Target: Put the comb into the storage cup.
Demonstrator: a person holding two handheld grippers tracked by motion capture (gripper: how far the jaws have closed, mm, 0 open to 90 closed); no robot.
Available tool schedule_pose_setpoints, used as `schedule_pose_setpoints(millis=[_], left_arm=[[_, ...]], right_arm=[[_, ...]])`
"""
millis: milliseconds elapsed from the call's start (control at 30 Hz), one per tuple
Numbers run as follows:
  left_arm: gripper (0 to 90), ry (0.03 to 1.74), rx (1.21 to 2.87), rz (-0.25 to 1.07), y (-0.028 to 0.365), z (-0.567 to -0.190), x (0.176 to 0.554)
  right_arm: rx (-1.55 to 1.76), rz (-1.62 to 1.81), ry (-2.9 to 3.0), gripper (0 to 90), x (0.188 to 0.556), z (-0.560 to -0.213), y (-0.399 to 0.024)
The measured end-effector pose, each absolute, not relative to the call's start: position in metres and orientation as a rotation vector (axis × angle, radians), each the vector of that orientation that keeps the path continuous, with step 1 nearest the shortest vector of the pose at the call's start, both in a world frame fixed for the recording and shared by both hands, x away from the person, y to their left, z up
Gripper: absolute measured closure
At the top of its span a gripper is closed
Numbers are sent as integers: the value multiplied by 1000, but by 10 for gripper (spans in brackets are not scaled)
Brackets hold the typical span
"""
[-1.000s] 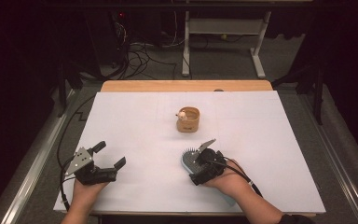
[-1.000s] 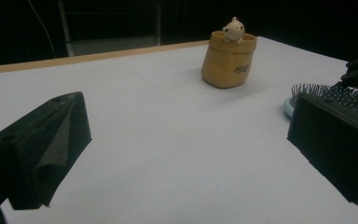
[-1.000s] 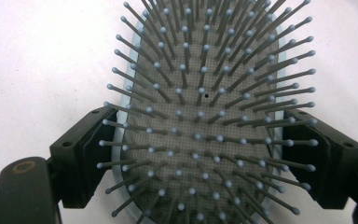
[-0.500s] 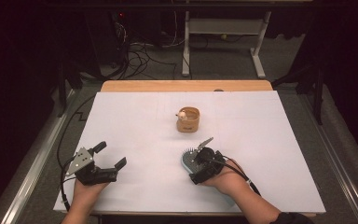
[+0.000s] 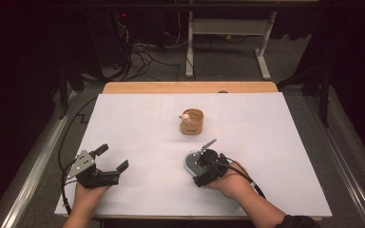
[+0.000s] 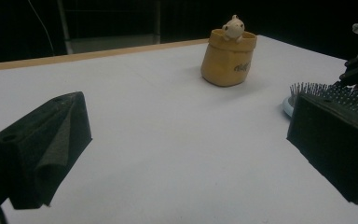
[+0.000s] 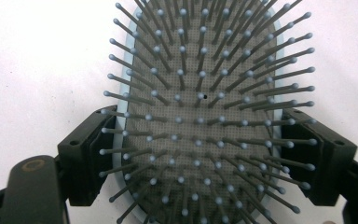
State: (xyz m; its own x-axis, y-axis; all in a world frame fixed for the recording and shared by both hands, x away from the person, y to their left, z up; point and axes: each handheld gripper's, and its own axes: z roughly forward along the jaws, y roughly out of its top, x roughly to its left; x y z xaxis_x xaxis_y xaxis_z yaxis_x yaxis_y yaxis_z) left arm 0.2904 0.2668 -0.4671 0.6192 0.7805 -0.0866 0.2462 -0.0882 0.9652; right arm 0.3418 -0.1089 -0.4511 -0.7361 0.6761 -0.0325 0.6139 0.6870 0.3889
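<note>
The only writing is a short dark word on the side of the small tan pot (image 6: 228, 58), seen in the left gripper view; it is too blurred to read.

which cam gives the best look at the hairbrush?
Right gripper view: the hairbrush lies bristles up between the jaws of the right gripper, pad and pins sharp. The high view shows only its pale rim beside the gripper. The left gripper view catches just a bristled edge at the right.
</note>
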Motion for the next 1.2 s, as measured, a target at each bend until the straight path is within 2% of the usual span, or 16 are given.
schedule_pose_setpoints(millis=[600,1200], left_arm=[[10,866,1640,555,268,-467,291],[11,855,1654,544,266,-467,291]], right_arm=[[1027,543,2736,203,341,-447,-112],[1005,718,2589,206,339,-416,-132]])
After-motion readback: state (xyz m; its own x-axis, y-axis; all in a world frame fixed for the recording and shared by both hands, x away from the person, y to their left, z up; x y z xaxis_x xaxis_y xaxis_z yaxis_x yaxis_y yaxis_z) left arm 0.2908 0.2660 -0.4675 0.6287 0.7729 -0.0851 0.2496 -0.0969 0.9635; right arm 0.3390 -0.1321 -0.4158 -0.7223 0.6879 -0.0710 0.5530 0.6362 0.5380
